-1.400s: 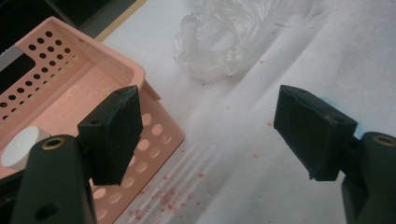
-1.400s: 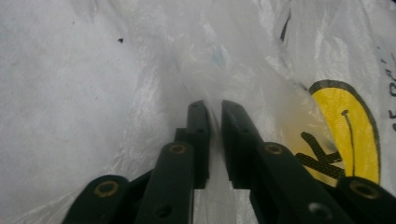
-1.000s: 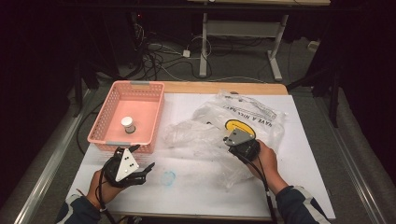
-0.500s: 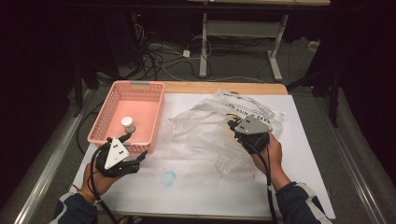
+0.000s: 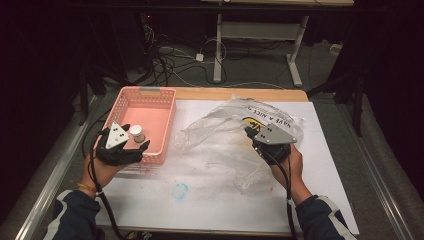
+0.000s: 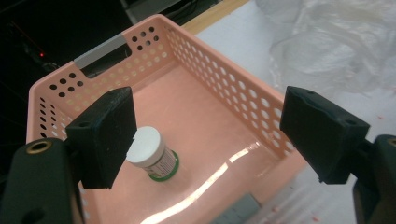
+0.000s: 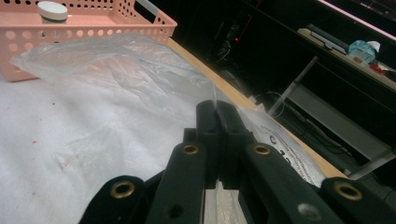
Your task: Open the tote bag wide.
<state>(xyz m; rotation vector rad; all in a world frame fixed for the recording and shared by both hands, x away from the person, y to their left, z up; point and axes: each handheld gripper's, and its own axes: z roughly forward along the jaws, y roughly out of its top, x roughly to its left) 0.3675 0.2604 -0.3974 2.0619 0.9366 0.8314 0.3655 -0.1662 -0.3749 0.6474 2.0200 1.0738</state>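
Left gripper (image 6: 205,140): jaws just opened wide, empty, above white-capped jar (image 6: 148,154) in pink basket (image 6: 224,88). Right gripper (image 7: 217,116): jaws clamped on clear plastic bag (image 7: 121,70).

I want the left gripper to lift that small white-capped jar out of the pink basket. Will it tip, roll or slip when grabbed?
The jar stands upright on the smooth, glossy floor of the basket, so a nudge would probably slide it. Its round body would likely roll if knocked over. It looks small and rigid, probably light, so the open left gripper should hold it if squeezed squarely.
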